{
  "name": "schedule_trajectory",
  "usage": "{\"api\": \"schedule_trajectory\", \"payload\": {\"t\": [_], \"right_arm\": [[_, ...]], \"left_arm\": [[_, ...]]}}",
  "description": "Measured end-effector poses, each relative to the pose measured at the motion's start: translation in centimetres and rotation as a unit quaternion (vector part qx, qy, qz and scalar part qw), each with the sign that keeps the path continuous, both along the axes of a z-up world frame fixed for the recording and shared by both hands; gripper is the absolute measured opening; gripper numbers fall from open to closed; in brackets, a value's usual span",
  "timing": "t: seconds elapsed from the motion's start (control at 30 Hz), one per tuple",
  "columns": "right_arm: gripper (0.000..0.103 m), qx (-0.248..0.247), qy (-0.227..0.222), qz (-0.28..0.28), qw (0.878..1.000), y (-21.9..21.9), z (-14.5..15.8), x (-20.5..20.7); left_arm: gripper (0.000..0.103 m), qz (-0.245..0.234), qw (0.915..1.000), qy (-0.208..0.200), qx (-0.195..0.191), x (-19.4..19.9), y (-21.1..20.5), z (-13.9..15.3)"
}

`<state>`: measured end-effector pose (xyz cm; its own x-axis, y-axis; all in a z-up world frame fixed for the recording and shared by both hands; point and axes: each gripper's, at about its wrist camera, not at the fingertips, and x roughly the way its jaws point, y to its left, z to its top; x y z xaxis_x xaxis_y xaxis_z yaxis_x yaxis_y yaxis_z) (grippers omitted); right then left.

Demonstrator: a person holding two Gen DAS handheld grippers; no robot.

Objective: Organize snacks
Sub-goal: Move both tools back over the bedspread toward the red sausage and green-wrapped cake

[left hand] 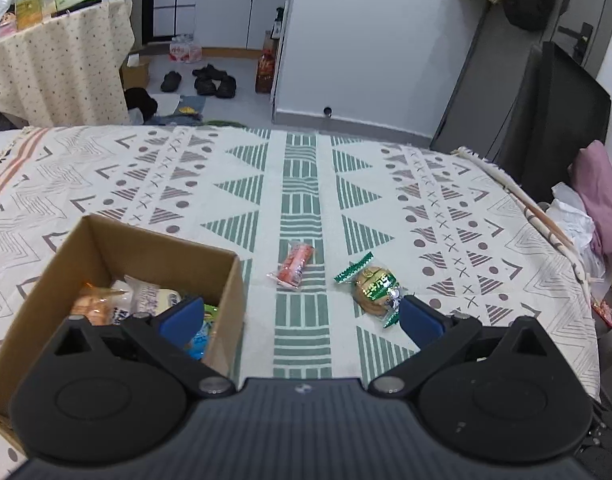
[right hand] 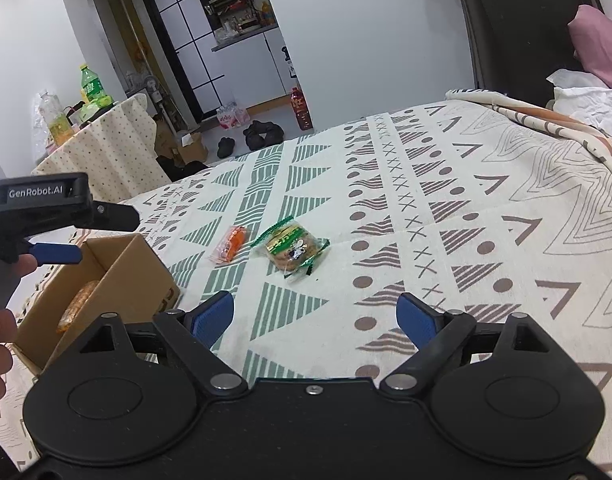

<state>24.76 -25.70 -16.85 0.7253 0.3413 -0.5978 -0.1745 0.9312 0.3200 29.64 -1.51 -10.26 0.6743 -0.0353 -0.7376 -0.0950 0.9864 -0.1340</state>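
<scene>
A brown cardboard box (left hand: 226, 280) stands on the patterned bed cover and holds several wrapped snacks (left hand: 146, 298). It also shows in the right wrist view (right hand: 142, 276). A small orange-red snack packet (left hand: 293, 266) (right hand: 231, 244) and a green-wrapped round biscuit pack (left hand: 376, 288) (right hand: 292, 250) lie on the cover right of the box. My left gripper (left hand: 302, 318) is open and empty, above the box's right wall; its body shows in the right wrist view (right hand: 54, 204). My right gripper (right hand: 316, 318) is open and empty, hovering short of the two packets.
The patterned bed cover (left hand: 446, 216) spans both views. A pink pillow (left hand: 602, 196) and white tissue (left hand: 574, 216) lie at the bed's right edge. A cloth-draped table with bottles (left hand: 58, 56) stands beyond the bed on the left, with shoes (left hand: 210, 80) on the floor.
</scene>
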Motion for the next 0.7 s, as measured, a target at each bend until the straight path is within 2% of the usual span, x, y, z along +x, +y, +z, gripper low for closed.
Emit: {"api": "schedule_trajectory", "payload": {"t": [0.2,0.4,0.57,0.7], "right_arm": [[0.088,0.011,-0.004,0.005,1.0,0.3,-1.0,1.1],[0.088,0.006,-0.007,0.015,1.0,1.1,-2.2,3.2],[0.087,0.005,-0.009,0.013,1.0,1.4,-3.4,5.5],[0.086,-0.002,-0.006,0.023,1.0,2.3,-4.3,6.6]], "left_arm": [[0.103,-0.018,0.9993,-0.006,0.033,1.6,-1.3,-0.8],[0.099,-0.044,0.9986,-0.015,0.026,3.7,-1.9,-1.5],[0.083,-0.049,0.9985,-0.005,0.024,6.3,-2.6,-2.4],[0.067,-0.043,0.9982,0.021,0.036,8.3,-2.7,-3.9]]}}
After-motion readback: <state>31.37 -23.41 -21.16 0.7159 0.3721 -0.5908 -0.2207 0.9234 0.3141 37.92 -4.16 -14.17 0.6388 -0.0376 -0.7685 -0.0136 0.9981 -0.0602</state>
